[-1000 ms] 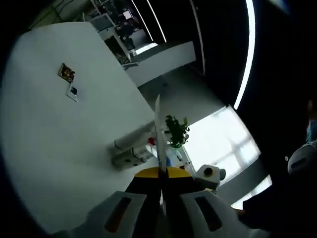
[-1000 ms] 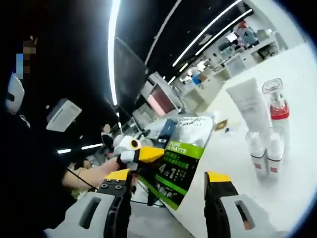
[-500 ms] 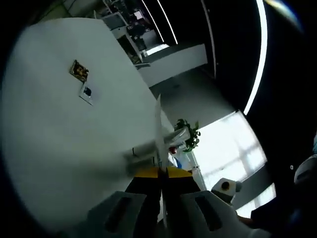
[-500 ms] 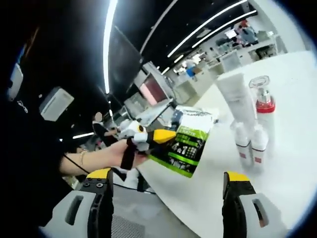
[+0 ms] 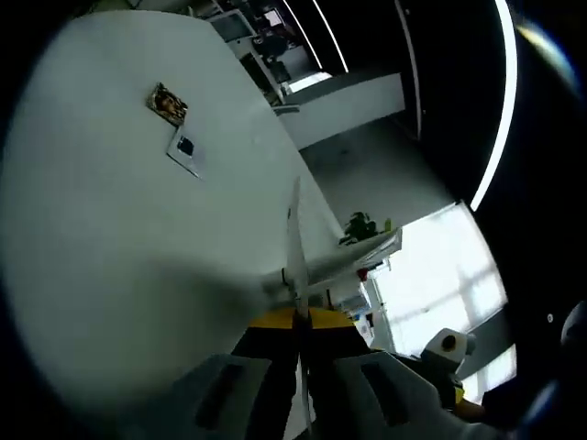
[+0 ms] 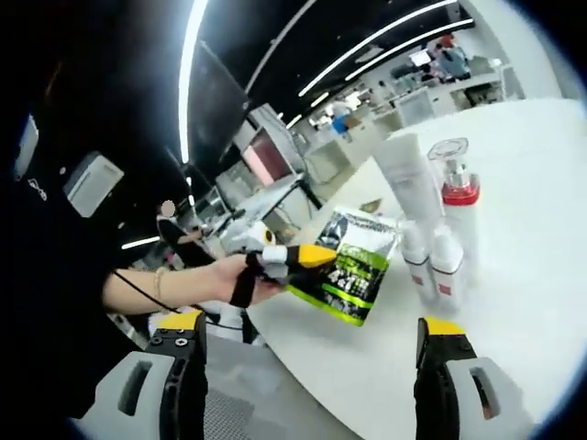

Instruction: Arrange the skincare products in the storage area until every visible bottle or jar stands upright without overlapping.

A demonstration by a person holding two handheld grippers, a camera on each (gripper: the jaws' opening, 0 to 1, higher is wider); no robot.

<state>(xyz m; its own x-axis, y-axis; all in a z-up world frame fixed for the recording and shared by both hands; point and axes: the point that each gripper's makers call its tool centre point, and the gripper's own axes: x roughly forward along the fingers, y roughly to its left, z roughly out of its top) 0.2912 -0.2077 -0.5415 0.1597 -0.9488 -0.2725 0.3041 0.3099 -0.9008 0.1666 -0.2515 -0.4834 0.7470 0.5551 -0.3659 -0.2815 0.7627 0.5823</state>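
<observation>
My left gripper point(image 6: 316, 254), held in a person's hand, is shut on the top edge of a green-and-white pouch point(image 6: 353, 270) that hangs just left of the bottles, over the table's near edge. Behind the pouch stand a white tube point(image 6: 404, 179), a pump bottle with a red band point(image 6: 456, 197) and two small white bottles point(image 6: 431, 266), all upright and close together. In the left gripper view the pouch point(image 5: 294, 243) shows edge-on between the shut jaws of my left gripper point(image 5: 295, 321). My right gripper point(image 6: 312, 325) is open wide with nothing between its jaws, in front of the pouch.
The white table point(image 6: 523, 302) stretches right of and behind the bottles. Two small cards point(image 5: 176, 124) lie far out on the table point(image 5: 110, 257). Desks, shelves and ceiling light strips fill the dim room beyond.
My right jaws have spread wider and drawn back from the pouch. The left gripper has carried the pouch lower and closer to the bottles.
</observation>
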